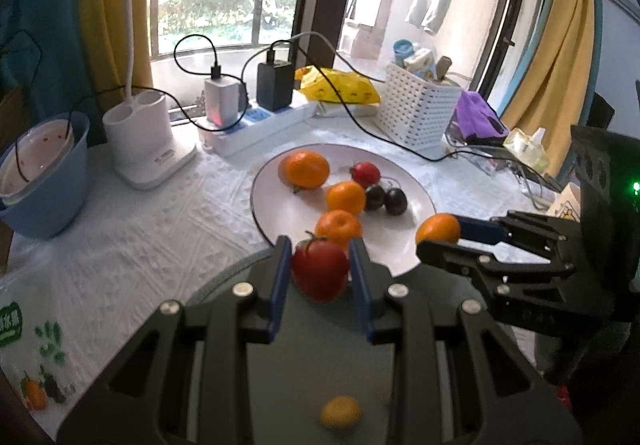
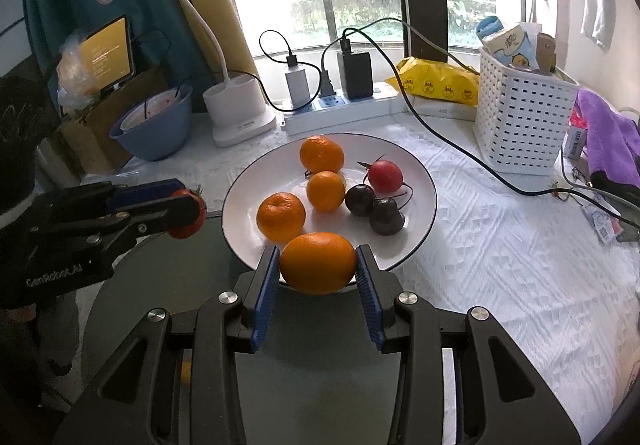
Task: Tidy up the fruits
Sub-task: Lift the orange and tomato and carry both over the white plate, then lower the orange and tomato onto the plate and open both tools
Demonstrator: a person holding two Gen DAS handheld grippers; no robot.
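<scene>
The tomato (image 1: 320, 271) sits clamped between the blue pads of the left gripper (image 1: 320, 273), held in the air at the near left edge of the white plate (image 1: 280, 213). The tangerine (image 2: 318, 263) is pinched the same way in the right gripper (image 2: 318, 265), over the plate's near rim. Each pair of jaws is closed only as far as its fruit allows, pads pressing on both sides.

On the plate lie three more tangerines (image 2: 322, 155), a second red tomato (image 2: 385, 176) and two dark cherries (image 2: 360, 200), the cherries touching each other. One small orange fruit (image 1: 340, 411) rests on the grey round tray (image 2: 160, 269) below the grippers, its shape blurred.

The step in hand looks like carrying both fruits onto the plate. To do it well, each fruit should go to bare plate: the open patch on the near right suits the tangerine, and the clear area at the near left suits the tomato. Lower each until it nearly touches before opening, because round fruit will roll and may knock the cherries or run off the rim. The tomato is soft, so the grip should not tighten. Keep the two grippers apart as they come in, since they are close over the same rim. The black cable (image 2: 460, 149) lies on the white cloth (image 2: 500, 265) beyond the plate and is out of the way.
</scene>
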